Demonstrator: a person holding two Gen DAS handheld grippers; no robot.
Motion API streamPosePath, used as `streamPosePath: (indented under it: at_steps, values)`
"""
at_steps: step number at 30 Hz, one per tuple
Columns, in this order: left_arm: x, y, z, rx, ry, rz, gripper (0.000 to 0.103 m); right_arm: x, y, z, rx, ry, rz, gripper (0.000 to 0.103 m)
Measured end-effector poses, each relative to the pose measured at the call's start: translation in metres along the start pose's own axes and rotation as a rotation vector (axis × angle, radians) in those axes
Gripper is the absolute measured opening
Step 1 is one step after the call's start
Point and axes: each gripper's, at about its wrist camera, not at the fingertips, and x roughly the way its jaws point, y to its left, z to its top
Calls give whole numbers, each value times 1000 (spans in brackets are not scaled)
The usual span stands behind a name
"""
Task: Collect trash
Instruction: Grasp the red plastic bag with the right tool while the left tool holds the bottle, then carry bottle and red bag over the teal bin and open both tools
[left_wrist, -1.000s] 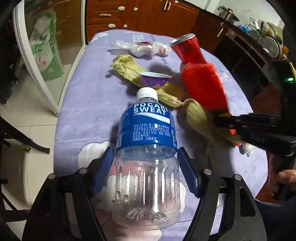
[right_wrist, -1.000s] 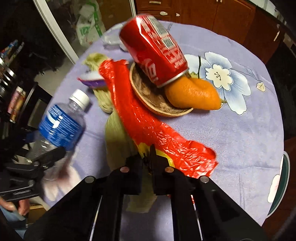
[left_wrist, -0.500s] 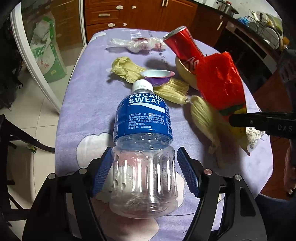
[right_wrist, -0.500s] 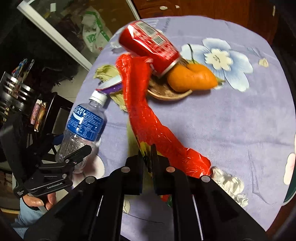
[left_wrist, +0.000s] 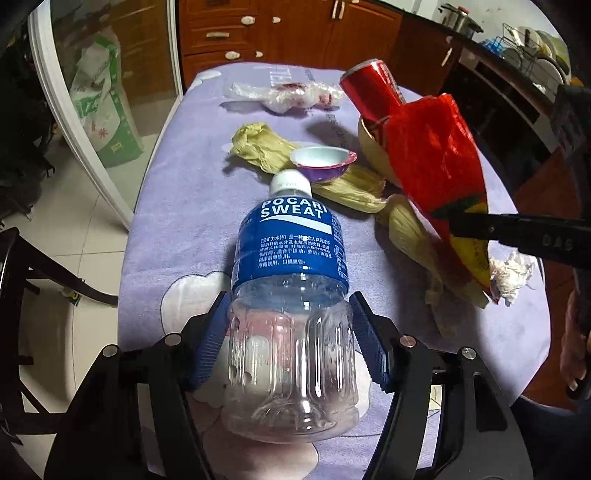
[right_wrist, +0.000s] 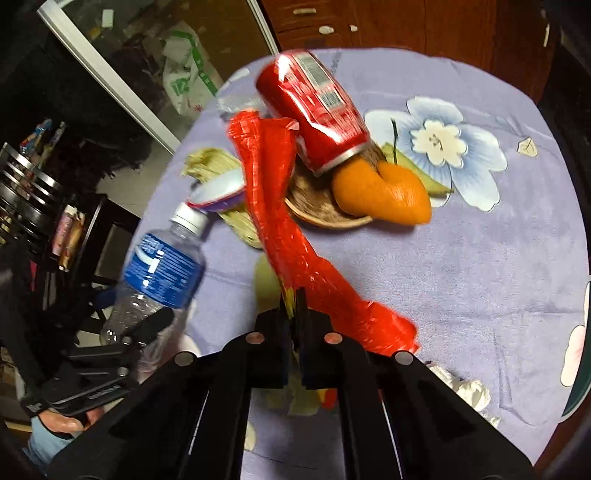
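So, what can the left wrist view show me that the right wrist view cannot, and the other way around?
Only the left wrist view shows the crumpled clear plastic wrap at the table's far end. Only the right wrist view shows the orange peel beside the bowl. Both show the bottle between the closing left gripper's pads, the red wrapper pinched by the right gripper, and the tilted red can.

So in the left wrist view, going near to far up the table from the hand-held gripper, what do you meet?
Left hand-held gripper → Pocari Sweat bottle → purple cup → clear plastic wrapper → wooden cabinets.
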Motion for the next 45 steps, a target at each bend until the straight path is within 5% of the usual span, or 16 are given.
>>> streamPosePath:
  at_steps: [9, 19, 45]
  values:
    - [-44, -19, 5, 18, -88, -35, 66, -54, -8, 0, 39, -108, 66, 3]
    - [-78, -81, 36, 119, -193, -70, 66, -108, -49, -13, 112, -226, 72, 3]
    - [-6, -385, 83, 525, -85, -294, 66, -215, -316, -136, 568, -413, -105, 3]
